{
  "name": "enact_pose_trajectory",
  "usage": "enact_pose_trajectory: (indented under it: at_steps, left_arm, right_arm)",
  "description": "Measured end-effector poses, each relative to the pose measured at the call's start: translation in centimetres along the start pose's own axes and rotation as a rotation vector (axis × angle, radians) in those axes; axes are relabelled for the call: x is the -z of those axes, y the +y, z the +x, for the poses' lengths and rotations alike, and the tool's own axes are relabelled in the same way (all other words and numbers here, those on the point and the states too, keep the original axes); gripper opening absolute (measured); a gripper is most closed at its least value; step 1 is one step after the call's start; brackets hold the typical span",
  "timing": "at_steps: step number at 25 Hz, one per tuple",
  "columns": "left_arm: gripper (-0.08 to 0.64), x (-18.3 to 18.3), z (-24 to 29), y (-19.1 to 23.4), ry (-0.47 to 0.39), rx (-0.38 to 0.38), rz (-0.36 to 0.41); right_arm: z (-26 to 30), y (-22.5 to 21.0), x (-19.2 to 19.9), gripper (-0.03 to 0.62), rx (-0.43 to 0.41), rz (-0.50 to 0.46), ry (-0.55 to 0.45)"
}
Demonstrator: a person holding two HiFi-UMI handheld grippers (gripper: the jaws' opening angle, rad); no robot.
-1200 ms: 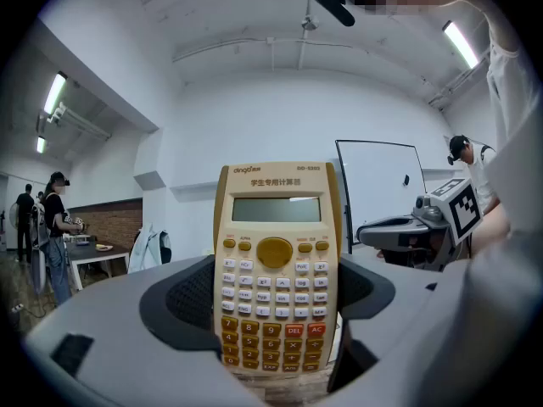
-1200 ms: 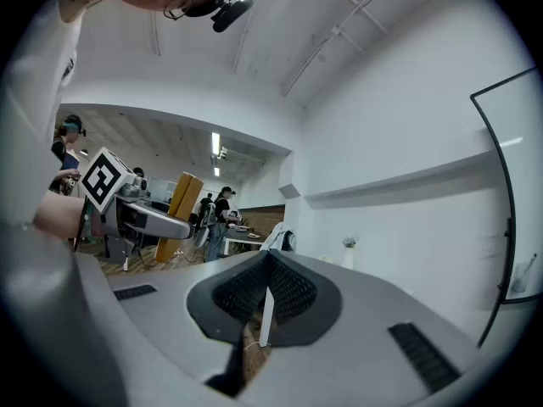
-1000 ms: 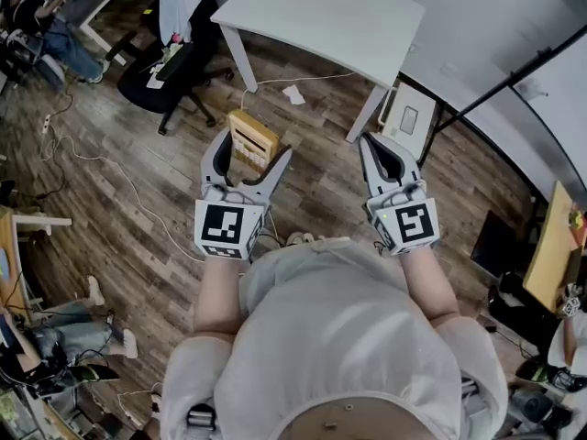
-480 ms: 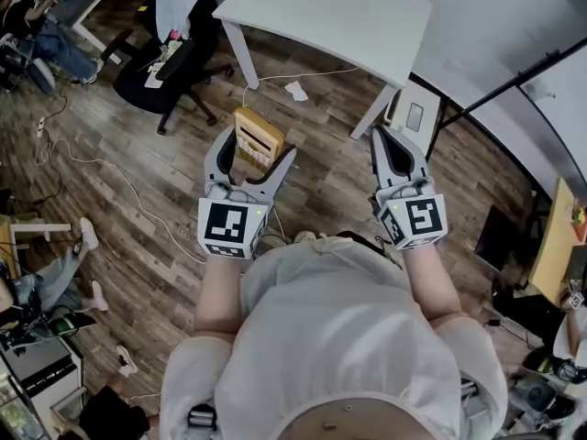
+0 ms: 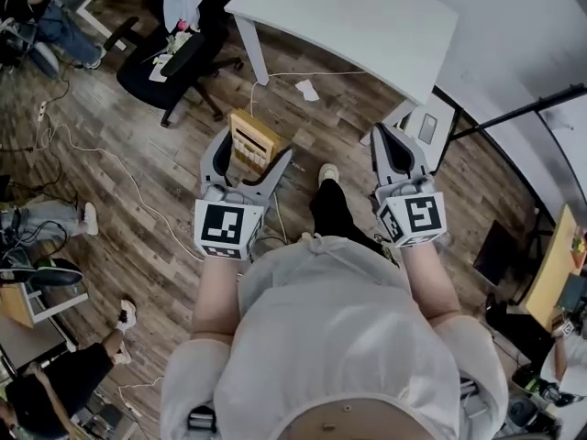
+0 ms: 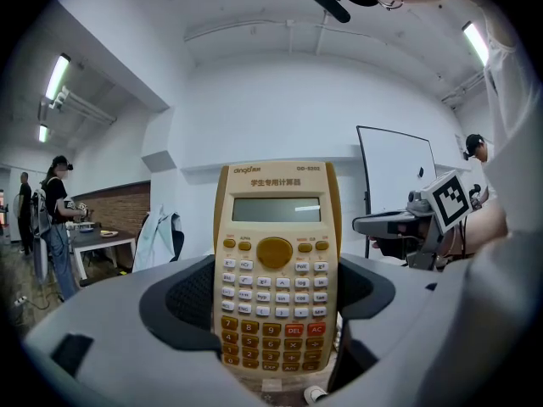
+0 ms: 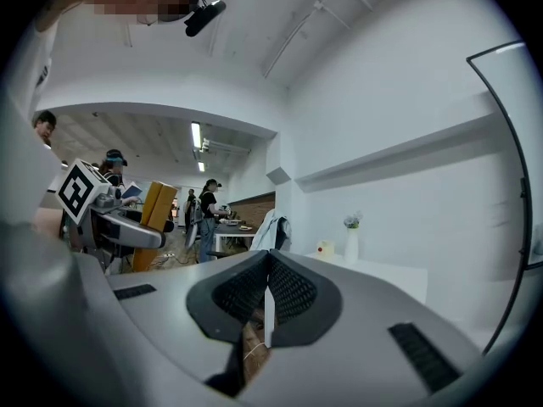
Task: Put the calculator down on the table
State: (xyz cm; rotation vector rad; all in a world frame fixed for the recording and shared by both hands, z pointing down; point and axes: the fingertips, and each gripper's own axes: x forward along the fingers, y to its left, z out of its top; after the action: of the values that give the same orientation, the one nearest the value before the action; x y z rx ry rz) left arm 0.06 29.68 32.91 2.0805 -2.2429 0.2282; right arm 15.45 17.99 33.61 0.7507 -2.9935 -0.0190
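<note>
One calculator (image 6: 274, 265): flat tan plastic slab, upright, grey display, cream and orange keys. Clamped between textured black pads (image 6: 182, 299) of left gripper (image 5: 252, 154), above wood-plank floor (image 5: 138, 154). Right gripper (image 5: 385, 143) clenched, empty. One smooth white table (image 5: 367, 16) at 1 o'clock from calculator, well apart

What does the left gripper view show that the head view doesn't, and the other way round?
Only the left gripper view: the calculator face-on, with its screen and key labels clear, plus a ceiling light and a framed board. Only the head view: the white table from above, the wooden floor, a black chair and the person's own body. Both: the calculator clamped in the left gripper, and the right gripper, shut and empty.
</note>
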Motion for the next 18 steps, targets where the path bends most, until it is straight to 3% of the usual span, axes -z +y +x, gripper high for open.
enact_pose_trajectory:
  at_steps: [10,18]
  left_arm:
    - [0.41,-1.6,13.1,7.3,0.028,-0.063,-0.003]
    - [0.41,-3.5,26.3,9.6,0.022,-0.033,0.024]
  right_arm:
    - [14.5,-7.8,-0.6,0.006,-0.068,0.014,0.013]
    - [23.3,-16.8,-0.4,0.006,-0.048,0.012,0.017]
